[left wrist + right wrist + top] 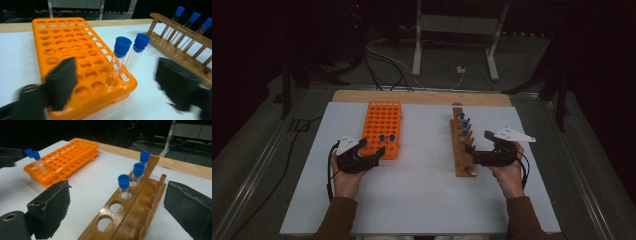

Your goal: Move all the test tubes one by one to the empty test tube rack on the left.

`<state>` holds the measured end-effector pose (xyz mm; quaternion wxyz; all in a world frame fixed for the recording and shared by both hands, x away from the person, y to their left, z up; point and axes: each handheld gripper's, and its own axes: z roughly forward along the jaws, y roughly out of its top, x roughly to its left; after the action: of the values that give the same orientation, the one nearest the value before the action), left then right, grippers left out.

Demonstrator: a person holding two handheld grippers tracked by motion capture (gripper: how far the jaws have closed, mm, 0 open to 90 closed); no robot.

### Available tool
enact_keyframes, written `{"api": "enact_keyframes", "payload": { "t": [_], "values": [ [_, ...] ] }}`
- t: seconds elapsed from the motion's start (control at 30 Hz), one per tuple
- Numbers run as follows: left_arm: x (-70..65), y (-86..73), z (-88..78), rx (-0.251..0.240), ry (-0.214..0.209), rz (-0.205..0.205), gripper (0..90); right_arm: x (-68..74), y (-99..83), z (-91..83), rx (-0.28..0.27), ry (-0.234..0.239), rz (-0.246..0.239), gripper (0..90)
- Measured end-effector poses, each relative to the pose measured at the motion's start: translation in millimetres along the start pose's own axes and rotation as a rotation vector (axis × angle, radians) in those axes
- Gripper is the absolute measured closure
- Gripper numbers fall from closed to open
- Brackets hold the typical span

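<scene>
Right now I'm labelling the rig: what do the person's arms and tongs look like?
Both sleeves are brown. The left tongs and right tongs are black with broad flat jaws, each topped by a pale grey three-cornered plate. A black cable trails from each.

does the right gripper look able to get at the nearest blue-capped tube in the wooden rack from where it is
Probably yes. The right gripper has its jaws open, astride the near end of the wooden rack. Before the nearest blue-capped tube lie just two empty holes, and nothing stands in between.
</scene>
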<state>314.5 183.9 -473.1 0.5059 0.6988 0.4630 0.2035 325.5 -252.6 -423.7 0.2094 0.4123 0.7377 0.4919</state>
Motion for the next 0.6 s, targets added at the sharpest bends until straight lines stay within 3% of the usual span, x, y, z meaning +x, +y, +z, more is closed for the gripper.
{"api": "enact_keyframes", "payload": {
  "t": [0.07,0.1,0.4,0.47,0.6],
  "values": [
    [-1.3,-0.3,-3.2,0.003,0.0,-0.002,2.7,-1.7,0.8,7.5,0.016,-0.01,-0.008,9.3],
    [-1.7,-0.6,-3.8,0.012,-0.003,-0.002,1.0,-2.3,0.7,10.1,0.021,-0.011,-0.007,11.5],
    [-4.6,-1.3,-11.6,-0.004,0.033,0.03,0.5,-2.6,-2.9,37.2,0.08,-0.04,-0.008,18.9],
    [-4.4,0.2,-14.0,-0.019,0.036,0.022,0.6,-3.1,-4.8,43.7,0.091,-0.046,-0.006,24.2],
    [-3.8,1.2,-15.4,-0.025,0.045,0.025,0.6,-2.3,-9.2,53.6,0.105,-0.058,-0.031,43.5]
  ]
}}
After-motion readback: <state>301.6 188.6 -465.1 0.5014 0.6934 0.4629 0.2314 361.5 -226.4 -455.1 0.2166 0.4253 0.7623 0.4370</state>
